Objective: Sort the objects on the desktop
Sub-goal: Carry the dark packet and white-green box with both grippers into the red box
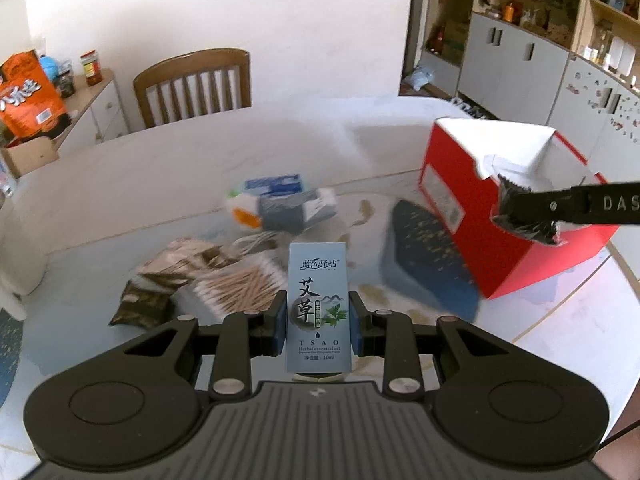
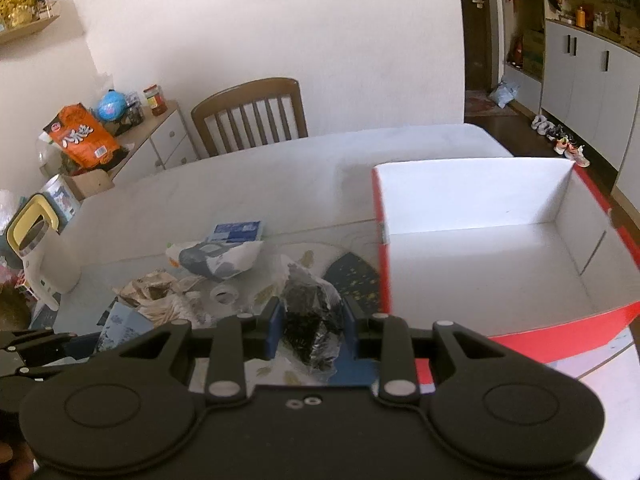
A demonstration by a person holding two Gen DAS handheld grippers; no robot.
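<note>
i have the left gripper (image 1: 319, 322) clamped on a small blue carton (image 1: 318, 304) of herbal oil, held upright between the pads above the table (image 1: 160, 168). the pads press on its two narrow sides at about mid height. i judge the carton light and stiff but easy to crush, since thin card gives under squeeze; the present hold on the sides looks sound, and the smooth print may slip if the grip loosens.

the right gripper (image 2: 313, 322) is closed on a black crinkled packet (image 2: 314, 320) wrapped in clear film. i judge it soft, light and slick; it deforms between the pads, so a hold across its bulk is safer than at an edge.

the red box (image 2: 560, 336) with a white inside stands open just to the right of the packet, and i take it as the likely drop point. in the left view the right gripper's finger crosses in front of the box rim, so the two tools could meet there.

below lie a bundle of cotton swabs (image 1: 240, 284), brown sachets (image 1: 176, 268), a blue and white bag (image 2: 218, 258), a roll of tape (image 2: 224, 294) and a dark patterned pouch (image 1: 428, 256) leaning at the box side. a white jug (image 2: 44, 264) stands at the left edge, well apart.
</note>
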